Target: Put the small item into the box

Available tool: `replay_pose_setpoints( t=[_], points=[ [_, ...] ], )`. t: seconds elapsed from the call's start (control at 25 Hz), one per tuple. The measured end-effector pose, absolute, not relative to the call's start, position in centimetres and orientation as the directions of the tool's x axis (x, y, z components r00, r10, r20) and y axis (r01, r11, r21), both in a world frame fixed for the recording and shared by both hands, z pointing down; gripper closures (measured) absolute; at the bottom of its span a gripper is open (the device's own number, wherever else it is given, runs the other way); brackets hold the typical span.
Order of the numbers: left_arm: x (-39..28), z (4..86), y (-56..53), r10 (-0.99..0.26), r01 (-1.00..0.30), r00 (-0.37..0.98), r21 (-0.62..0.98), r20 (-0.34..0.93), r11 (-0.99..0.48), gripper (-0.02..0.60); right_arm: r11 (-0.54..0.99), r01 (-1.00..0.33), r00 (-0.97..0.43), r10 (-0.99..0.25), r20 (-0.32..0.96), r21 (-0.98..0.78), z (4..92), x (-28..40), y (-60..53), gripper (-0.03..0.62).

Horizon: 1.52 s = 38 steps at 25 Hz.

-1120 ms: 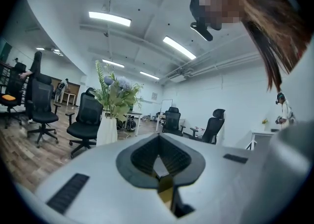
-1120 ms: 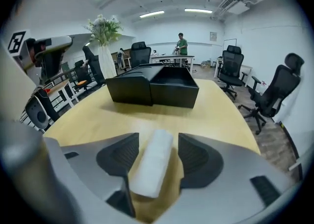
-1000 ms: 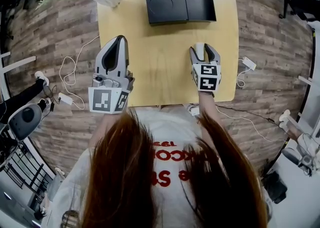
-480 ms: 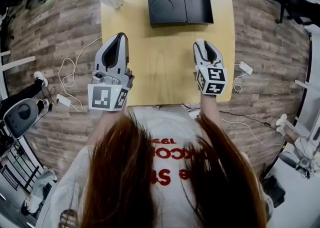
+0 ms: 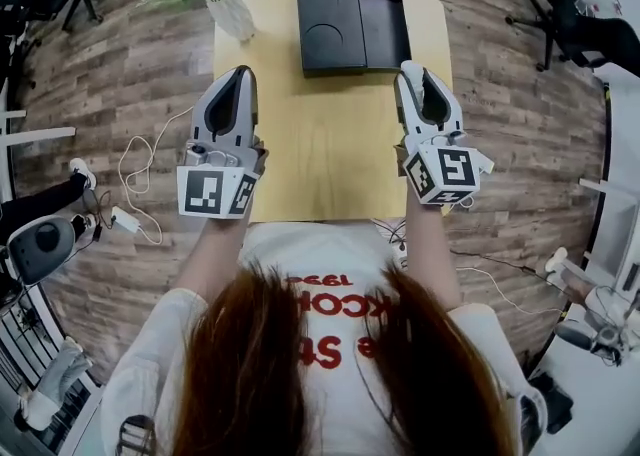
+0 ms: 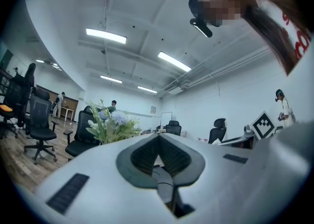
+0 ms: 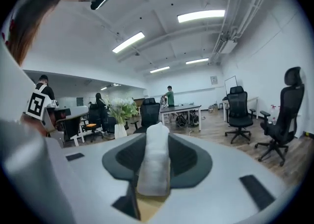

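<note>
Because your right tongs point(image 5: 414, 72) have just closed on the small item point(image 7: 154, 164), it hangs clear of the table point(image 5: 330, 144), ready for the box point(image 5: 355, 24) at the far edge; your left tongs point(image 5: 240, 76) are together, empty.

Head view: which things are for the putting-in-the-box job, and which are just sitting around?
For the job:
small white item, pinched in the right gripper
black box

Just sitting around:
flower vase
white charger on the floor
office chair
left gripper, shut with nothing in it
</note>
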<state>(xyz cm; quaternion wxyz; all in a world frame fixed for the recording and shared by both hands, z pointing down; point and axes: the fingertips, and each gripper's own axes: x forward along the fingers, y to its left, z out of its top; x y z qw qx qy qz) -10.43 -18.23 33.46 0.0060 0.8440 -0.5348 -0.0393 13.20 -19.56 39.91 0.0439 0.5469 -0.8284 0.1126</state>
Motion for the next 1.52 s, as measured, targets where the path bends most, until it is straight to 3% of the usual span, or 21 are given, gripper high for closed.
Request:
replay_pose_setpoints(
  t=[0.2, 0.36, 1.04, 1.52],
  points=[
    [-10.1, 31.8, -18.7, -0.900, -0.903, 0.423, 0.039, -0.102, -0.429, 0.578, 0.388, -0.908, -0.405, -0.910, 0.088, -0.161, 35.9, 13.4, -18.9, 0.456],
    [-9.4, 31.9, -19.1, -0.900, -0.903, 0.424, 0.034, -0.103, -0.429, 0.578, 0.395, -0.902, -0.412, -0.907, 0.081, -0.172, 35.4, 14.0, -19.3, 0.456],
    [-9.7, 38.7, -22.0, -0.913, -0.911, 0.407, 0.087, 0.036, -0.403, 0.578, 0.372, -0.912, -0.405, -0.879, 0.250, -0.172, 44.9, 12.7, -26.9, 0.456],
    [-10.4, 41.8, -21.1, -0.917, -0.923, 0.382, 0.099, 0.118, -0.372, 0.577, 0.370, -0.928, -0.357, -0.845, 0.399, -0.047, 53.2, 13.2, -29.2, 0.428]
  ],
)
